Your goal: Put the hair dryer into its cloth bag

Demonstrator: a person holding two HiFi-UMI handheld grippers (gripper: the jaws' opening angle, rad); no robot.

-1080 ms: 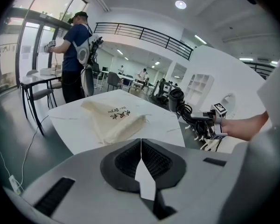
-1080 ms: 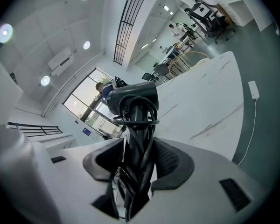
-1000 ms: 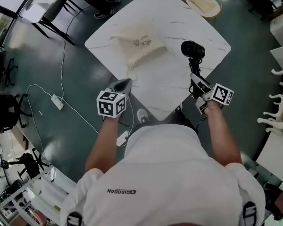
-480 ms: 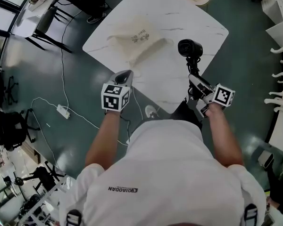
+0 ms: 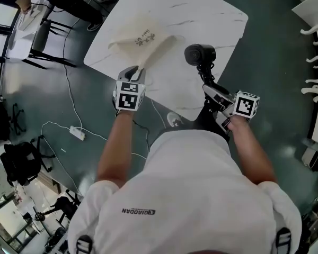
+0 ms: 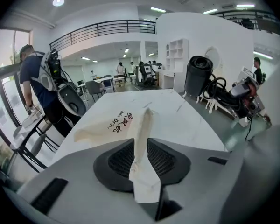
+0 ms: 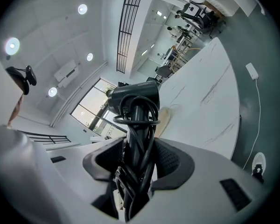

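Note:
The beige cloth bag (image 5: 140, 38) with dark print lies on the white marble table (image 5: 201, 15). Its near corner is drawn out toward my left gripper (image 5: 133, 73) at the table's edge. In the left gripper view a strip of the bag (image 6: 142, 139) runs between the pads. My left gripper's (image 6: 141, 148) jaws have just been opening and stand slightly apart round the cloth. The black hair dryer (image 5: 199, 54) stands upright above the table's near edge. My right gripper (image 5: 209, 89) is shut on its handle and wound cord (image 7: 135, 139), nozzle end (image 7: 133, 97) uppermost.
A chair (image 5: 42, 30) and a person stand off the table's far left. A power strip (image 5: 77, 133) with a white cable lies on the green floor on the left. White racks (image 5: 315, 33) stand at the right. Another beige bag lies at the table's far edge.
My left gripper has moved in closer to the bag and rolled, and the bag's corner now stretches toward it. My right gripper has carried the dryer left, nearer the bag.

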